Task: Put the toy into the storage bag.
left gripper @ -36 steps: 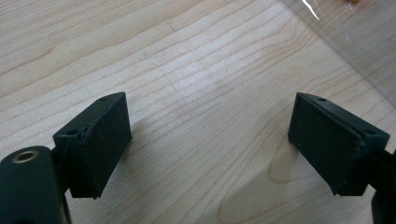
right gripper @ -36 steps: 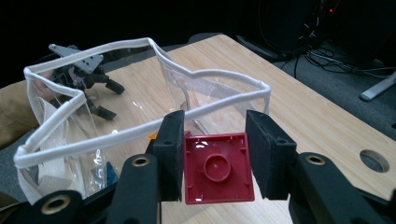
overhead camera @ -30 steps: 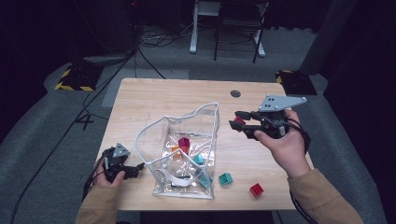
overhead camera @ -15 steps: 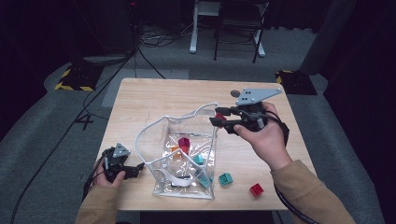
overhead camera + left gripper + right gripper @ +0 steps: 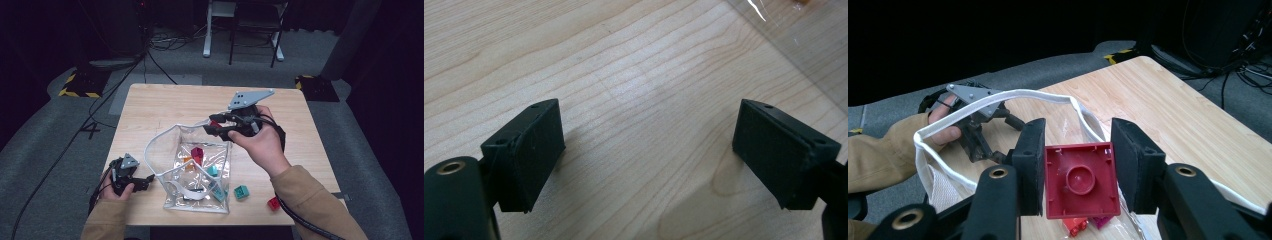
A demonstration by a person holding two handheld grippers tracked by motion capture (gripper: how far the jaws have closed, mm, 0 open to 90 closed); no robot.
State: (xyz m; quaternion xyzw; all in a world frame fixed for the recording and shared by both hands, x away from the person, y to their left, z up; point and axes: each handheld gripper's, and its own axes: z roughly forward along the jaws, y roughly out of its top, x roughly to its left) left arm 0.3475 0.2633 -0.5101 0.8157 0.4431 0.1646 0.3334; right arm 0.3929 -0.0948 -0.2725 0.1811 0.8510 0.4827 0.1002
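Right hand-held gripper clamped; left hand-held gripper gaping.

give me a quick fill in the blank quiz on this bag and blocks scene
1. The right claw grips a ____ block.
2. That block hangs above the open mouth of the clear ____.
3. The left claw is ____, with bare table between its jaws.
4. Beside the teal block on the table lies one ____ block.

Missing: red; bag; open; red

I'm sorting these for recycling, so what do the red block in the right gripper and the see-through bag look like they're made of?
Red block: likely hard moulded plastic, glossy, with a hollow underside and round socket. Bag: seemingly soft clear plastic film, shiny and creased, with a white rim.
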